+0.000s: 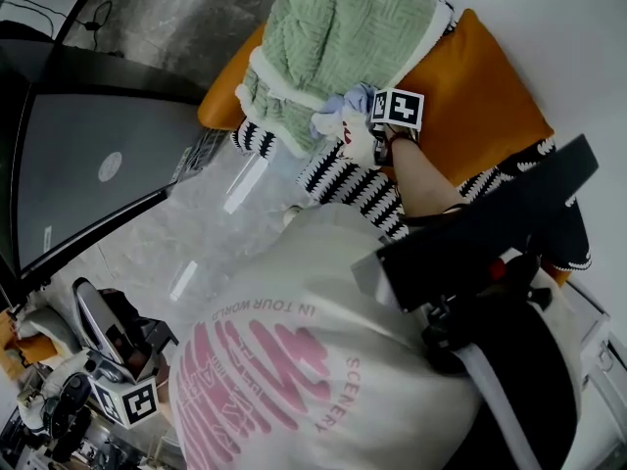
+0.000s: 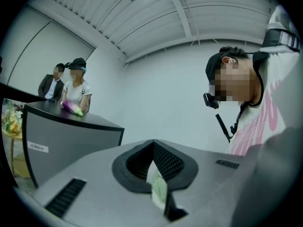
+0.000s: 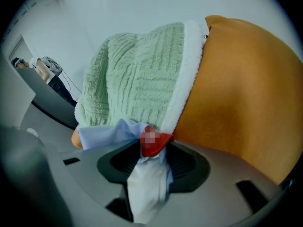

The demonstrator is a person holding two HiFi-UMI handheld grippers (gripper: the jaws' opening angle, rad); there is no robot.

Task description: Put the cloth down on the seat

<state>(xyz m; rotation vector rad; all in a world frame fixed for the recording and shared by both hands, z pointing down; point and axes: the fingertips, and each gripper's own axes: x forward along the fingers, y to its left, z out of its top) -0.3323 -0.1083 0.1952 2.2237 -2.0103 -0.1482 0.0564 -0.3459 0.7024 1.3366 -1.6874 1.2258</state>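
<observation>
Sitting bunched between right gripper [image 3: 152,148] jaws; cloth [image 3: 146,186] pale blue, red patch

Towel [image 1: 333,37] on the seat [image 1: 485,91], cloth [image 1: 341,118] at the towel's near edge, counter [image 1: 88,164] to the left

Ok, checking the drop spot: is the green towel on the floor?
No, the green towel lies up on the orange seat.

Nubby terry towel [image 1: 333,47], smooth orange seat [image 1: 490,96]
</observation>
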